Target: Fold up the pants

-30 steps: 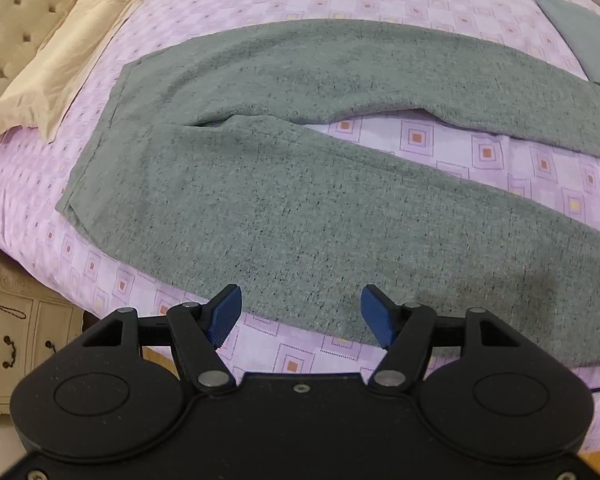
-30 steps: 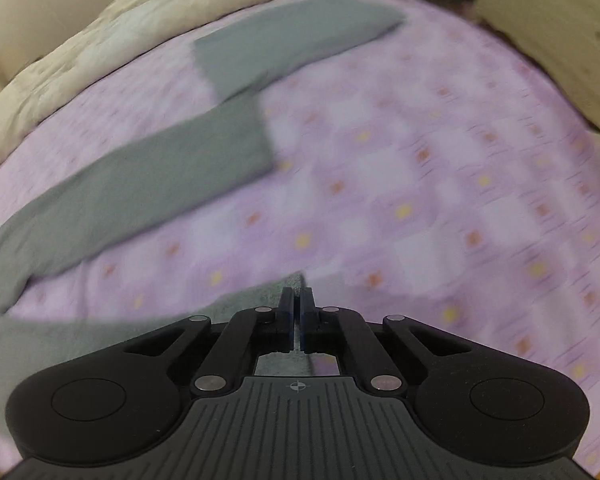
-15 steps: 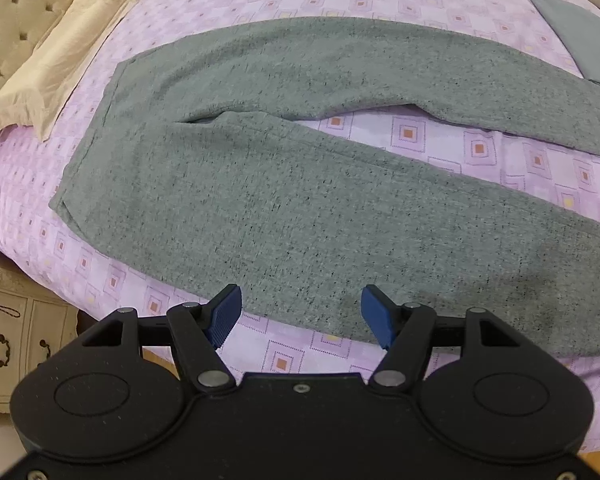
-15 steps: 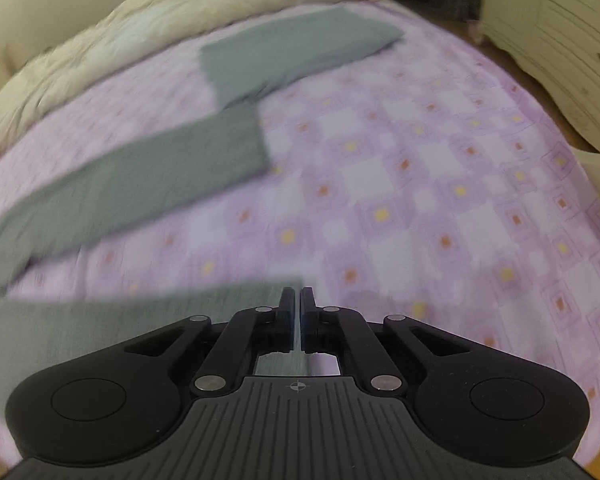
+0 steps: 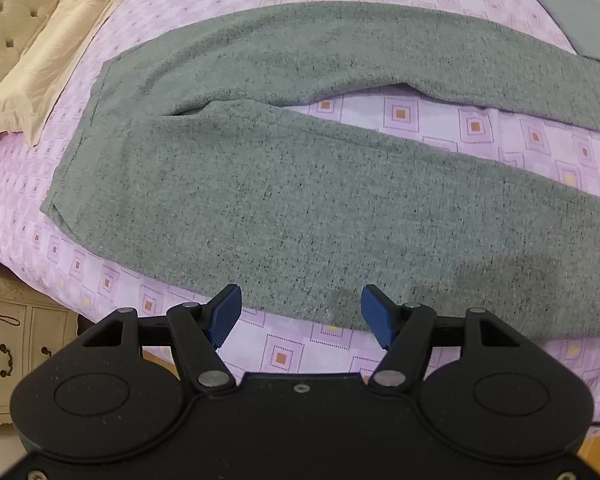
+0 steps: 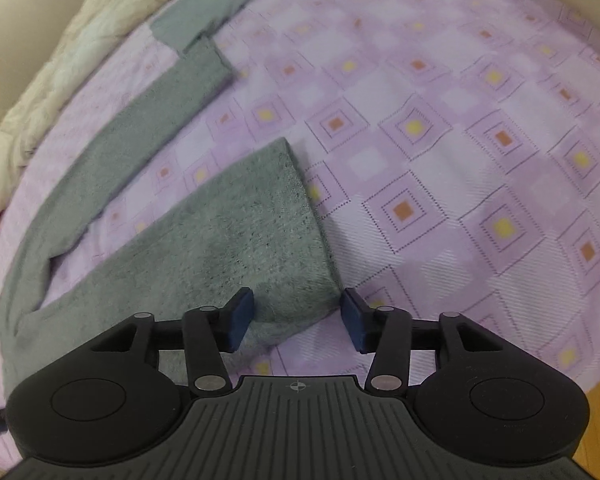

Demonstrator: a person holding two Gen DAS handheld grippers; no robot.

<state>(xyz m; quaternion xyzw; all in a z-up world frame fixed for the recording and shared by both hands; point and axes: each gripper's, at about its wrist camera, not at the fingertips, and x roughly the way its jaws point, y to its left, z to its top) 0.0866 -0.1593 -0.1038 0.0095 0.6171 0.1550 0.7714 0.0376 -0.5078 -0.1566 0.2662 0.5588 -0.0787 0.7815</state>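
Now lining up the first fold.
Pants [image 5: 284,184] spread flat on the bedspread [image 6: 460,160], legs splayed apart; left gripper [image 5: 300,316] released above the near leg edge, right gripper [image 6: 298,322] just opening, unclenched, straddling the near cuff corner [image 6: 300,280], probably readying a pinch.

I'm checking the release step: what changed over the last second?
The right tongs have just been opening: shut on the near leg's cuff before, they stand apart now, and the cuff lies flat on the bedspread between them. The left tongs stay open over the pants, which remain spread out.
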